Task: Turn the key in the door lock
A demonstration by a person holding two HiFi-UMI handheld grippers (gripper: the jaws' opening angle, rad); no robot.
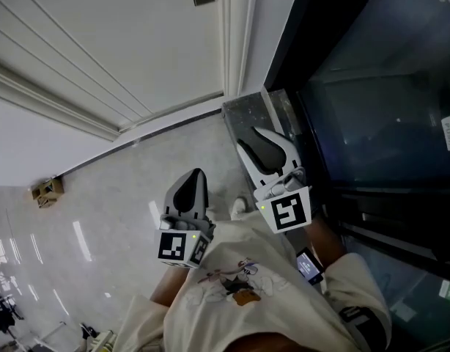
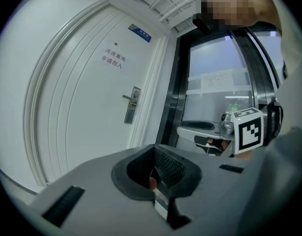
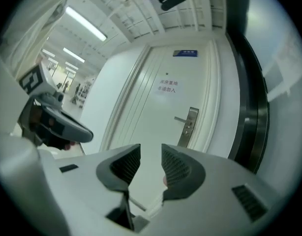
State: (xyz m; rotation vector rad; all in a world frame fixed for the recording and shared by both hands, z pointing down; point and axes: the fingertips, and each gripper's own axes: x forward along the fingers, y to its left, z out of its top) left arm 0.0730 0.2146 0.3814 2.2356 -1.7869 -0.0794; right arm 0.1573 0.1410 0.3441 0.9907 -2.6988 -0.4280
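A white door (image 1: 122,42) stands shut ahead of me. Its metal lock plate (image 2: 133,104) with a lever handle sits at the door's right edge and is also seen as the lock plate (image 3: 189,127) in the right gripper view. No key is distinguishable at this distance. My left gripper (image 2: 153,163) is held at waist height, well short of the door, jaws together and nothing in them. My right gripper (image 3: 151,163) is beside it, slightly further forward, jaws apart and empty. Both point roughly level at the door, as the left gripper (image 1: 190,189) and right gripper (image 1: 265,147) show from above.
A dark-framed glass partition (image 1: 379,108) runs along the right of the door. A grey stone sill (image 1: 247,112) lies at its foot. A small brown object (image 1: 47,191) sits on the glossy floor by the wall at left. The door carries a blue plate (image 2: 140,32) and a printed notice (image 2: 113,59).
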